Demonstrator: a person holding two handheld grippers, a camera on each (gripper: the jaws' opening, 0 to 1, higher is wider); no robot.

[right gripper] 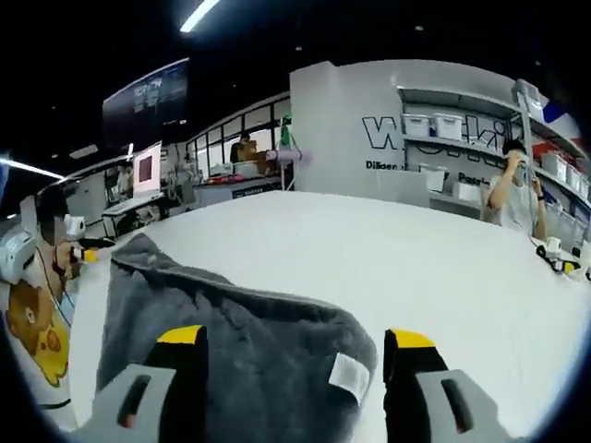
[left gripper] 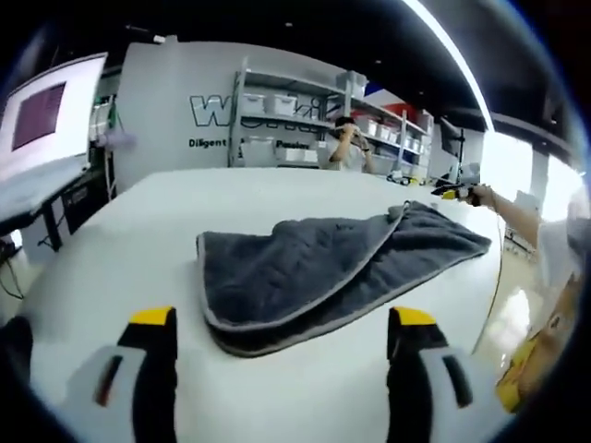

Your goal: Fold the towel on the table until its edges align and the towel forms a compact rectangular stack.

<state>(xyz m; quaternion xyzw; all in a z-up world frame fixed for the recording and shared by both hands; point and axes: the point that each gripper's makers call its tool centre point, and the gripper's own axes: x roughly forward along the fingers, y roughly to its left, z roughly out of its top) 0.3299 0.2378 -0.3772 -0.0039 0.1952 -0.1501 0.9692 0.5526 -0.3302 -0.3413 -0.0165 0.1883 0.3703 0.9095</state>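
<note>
A dark grey towel (left gripper: 323, 263) with a lighter hem lies loosely folded over itself on the white table (left gripper: 120, 249), its near fold rounded and uneven. My left gripper (left gripper: 283, 321) hovers open just in front of that fold, its yellow-tipped jaws wide apart on either side of it. Past the towel's far right corner, a hand holds the right gripper (left gripper: 454, 192). In the right gripper view the towel (right gripper: 231, 332) spreads under my open right gripper (right gripper: 295, 338), with a white label (right gripper: 349, 377) on its near edge between the jaws.
A person (left gripper: 346, 148) stands by shelves of white bins beyond the table. A monitor (left gripper: 42, 120) stands at the left. Small items (right gripper: 561, 260) lie near the table's far edge. A person in a bear shirt (right gripper: 32, 323) stands close by the towel's side.
</note>
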